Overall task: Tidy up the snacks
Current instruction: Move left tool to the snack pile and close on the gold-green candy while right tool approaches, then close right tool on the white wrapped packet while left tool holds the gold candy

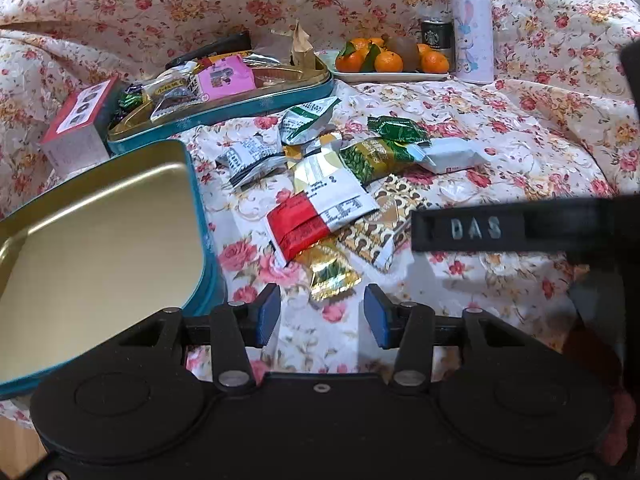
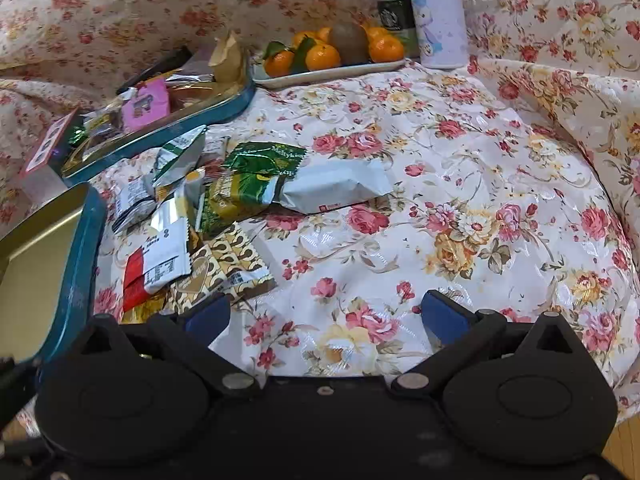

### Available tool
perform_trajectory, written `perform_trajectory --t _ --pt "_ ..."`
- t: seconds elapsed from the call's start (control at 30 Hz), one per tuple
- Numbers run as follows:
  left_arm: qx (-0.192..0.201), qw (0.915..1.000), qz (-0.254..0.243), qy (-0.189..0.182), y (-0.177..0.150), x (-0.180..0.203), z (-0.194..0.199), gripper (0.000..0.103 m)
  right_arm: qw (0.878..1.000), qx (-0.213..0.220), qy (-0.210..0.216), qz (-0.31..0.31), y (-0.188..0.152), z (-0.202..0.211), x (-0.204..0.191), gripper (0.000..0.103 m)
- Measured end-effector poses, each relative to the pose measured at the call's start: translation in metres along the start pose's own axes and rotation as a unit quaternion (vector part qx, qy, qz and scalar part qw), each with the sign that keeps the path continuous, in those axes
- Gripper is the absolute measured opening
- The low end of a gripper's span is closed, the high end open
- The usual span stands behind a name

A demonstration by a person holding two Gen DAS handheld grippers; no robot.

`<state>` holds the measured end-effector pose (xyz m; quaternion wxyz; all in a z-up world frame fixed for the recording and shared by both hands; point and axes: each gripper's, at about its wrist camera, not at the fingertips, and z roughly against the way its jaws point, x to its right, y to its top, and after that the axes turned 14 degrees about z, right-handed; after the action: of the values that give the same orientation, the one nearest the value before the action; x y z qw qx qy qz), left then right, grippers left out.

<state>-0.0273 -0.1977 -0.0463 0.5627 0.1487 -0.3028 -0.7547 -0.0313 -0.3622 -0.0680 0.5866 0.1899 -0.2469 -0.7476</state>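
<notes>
1. Left gripper (image 1: 322,312): jaws spread, nothing between the pads. It hangs over the floral cloth (image 2: 460,184) just short of the gold foil packet (image 1: 334,274), the nearest piece of the snack pile.
2. Right gripper (image 2: 326,316): jaws spread and empty, over bare cloth to the right of the pile. In the left view one of its black fingers (image 1: 472,232) lies across the near-right edge of the pile.
3. Task items: loose snack packets heaped mid-table, between the empty gold-lined tin (image 1: 96,216) at left and the part-filled teal tin (image 1: 224,100) behind.
4. Risk — overlap. The red-and-white packet (image 1: 316,220) lies on the gold foil packet and on the brown patterned packet (image 1: 380,220); closing on one would likely drag or lift a neighbour.
5. Risk — slip. The foil looks slick and crumpled; a shallow pinch at a corner may let it slide out on the way to a tin.
6. Risk — cloth. It is glossy and wrinkled; pads set too low could catch a fold and shift the whole pile.
7. Risk — the two grippers are close; reaching together at the near edge could make them collide.
8. Surroundings: plate of tangerines (image 1: 390,76), a dark can (image 1: 436,36) and a lilac bottle (image 1: 472,28) at the back, a small box (image 1: 76,124) left of the teal tin — all clear of the reach.
</notes>
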Motion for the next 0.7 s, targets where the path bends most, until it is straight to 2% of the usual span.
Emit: perform_trajectory --t 0.2,0.33,0.47,0.57,0.7 --pt "0.001 1.0 -0.004 0.002 0.008 0.007 -0.011 0.054 1.0 0.02 0.012 0.006 -0.007 0.003 0.002 0.103" --pt "-0.002 1.0 0.0 0.003 0.011 0.009 -0.017 0.054 0.999 0.027 0.031 -0.012 -0.009 0.006 0.01 0.103" --pt "0.004 0.9999 0.014 0.0 0.014 0.007 -0.017 0.049 0.998 0.037 0.043 -0.017 -0.011 0.008 0.016 0.102" --pt "-0.002 0.9998 0.022 0.0 0.016 0.004 -0.022 0.04 0.998 0.046 0.037 -0.011 -0.014 0.011 0.018 0.092" --pt "-0.012 0.9989 0.045 -0.009 0.017 -0.002 -0.027 0.039 0.998 0.048 0.03 0.007 -0.013 0.015 0.017 0.069"
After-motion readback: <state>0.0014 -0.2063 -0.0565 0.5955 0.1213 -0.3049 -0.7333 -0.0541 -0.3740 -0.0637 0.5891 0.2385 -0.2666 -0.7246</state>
